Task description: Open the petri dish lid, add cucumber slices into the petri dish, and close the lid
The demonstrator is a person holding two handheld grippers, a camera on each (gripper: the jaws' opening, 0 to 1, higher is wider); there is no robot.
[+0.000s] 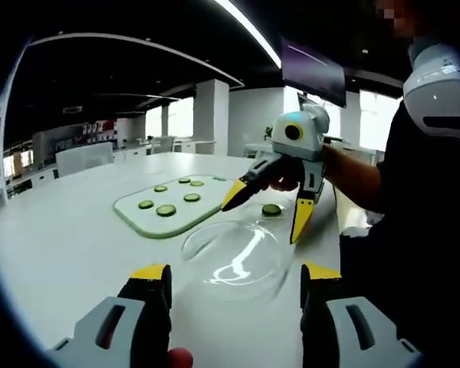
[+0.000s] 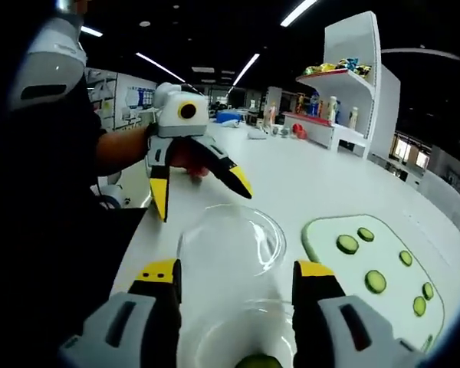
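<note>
White tabletop carries everything. Both the left gripper and right gripper hang released around the clear round petri dish lid; green cucumber slices wait nearby on a pale green cutting board, ready for loading.
</note>
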